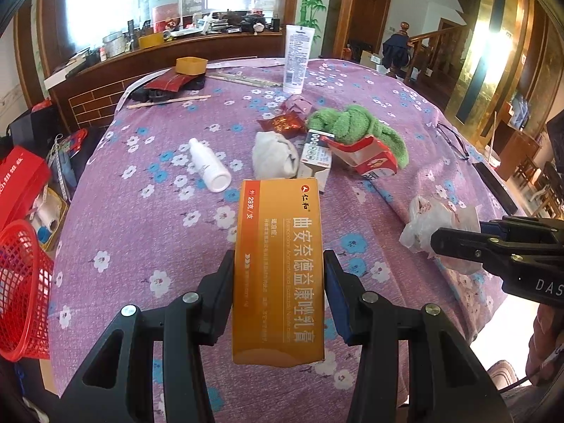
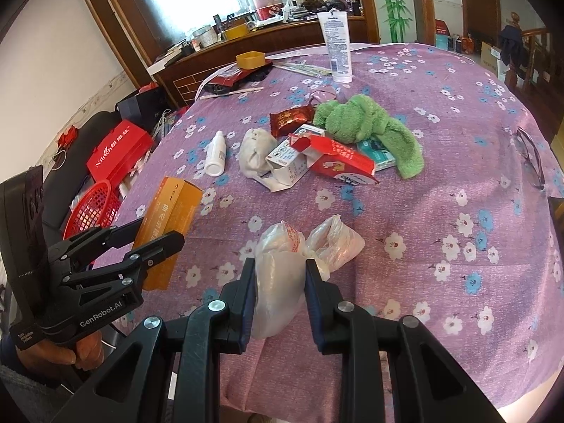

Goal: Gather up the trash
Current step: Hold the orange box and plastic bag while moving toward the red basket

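Note:
My left gripper (image 1: 278,264) is shut on an orange medicine box (image 1: 278,268), held above the purple flowered tablecloth (image 1: 148,232); it also shows in the right wrist view (image 2: 169,218). My right gripper (image 2: 278,264) is shut on a crumpled clear plastic bag (image 2: 282,275), also seen in the left wrist view (image 1: 433,222). More trash lies mid-table: a white wad (image 2: 253,151), a white carton (image 2: 287,162), a red carton (image 2: 338,162), a red wrapper (image 2: 290,118) and a small white bottle (image 2: 215,157).
A red mesh basket (image 1: 21,282) stands off the table's left edge beside a red box (image 2: 120,155). A green towel (image 2: 366,123), a white tube (image 2: 336,46), glasses (image 2: 528,158) and a yellow container (image 2: 249,60) are on the table.

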Tool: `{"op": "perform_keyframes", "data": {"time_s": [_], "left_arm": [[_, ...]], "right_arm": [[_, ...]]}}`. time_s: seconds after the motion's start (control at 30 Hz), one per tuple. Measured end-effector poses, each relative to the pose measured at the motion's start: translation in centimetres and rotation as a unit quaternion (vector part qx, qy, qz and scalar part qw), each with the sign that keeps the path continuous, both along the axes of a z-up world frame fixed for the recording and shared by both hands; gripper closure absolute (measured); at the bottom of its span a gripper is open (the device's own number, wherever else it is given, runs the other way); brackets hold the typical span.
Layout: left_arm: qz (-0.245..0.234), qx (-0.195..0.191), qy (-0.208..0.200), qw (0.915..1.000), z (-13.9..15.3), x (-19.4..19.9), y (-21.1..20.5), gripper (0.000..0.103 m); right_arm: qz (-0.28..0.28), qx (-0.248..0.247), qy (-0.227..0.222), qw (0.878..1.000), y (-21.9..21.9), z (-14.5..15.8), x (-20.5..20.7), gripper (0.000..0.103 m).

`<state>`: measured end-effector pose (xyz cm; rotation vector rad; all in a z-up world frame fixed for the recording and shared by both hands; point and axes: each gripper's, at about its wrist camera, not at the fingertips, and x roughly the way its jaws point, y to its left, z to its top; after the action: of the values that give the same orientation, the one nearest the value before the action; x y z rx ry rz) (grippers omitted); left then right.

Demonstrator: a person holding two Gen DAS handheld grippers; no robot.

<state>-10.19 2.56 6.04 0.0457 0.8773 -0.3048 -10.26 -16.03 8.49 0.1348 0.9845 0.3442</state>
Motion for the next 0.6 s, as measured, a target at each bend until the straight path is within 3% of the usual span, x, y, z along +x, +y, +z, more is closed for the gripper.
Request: {"op": "perform_keyframes", "data": {"time_s": [0.6], "left_arm": [[0.032, -0.018, -0.006, 0.9993, 0.3, -0.3, 3.4, 0.057]], "right_arm": [[0.020, -0.010, 0.004, 1.000, 2.3, -0.2, 0.0, 0.075]]}}
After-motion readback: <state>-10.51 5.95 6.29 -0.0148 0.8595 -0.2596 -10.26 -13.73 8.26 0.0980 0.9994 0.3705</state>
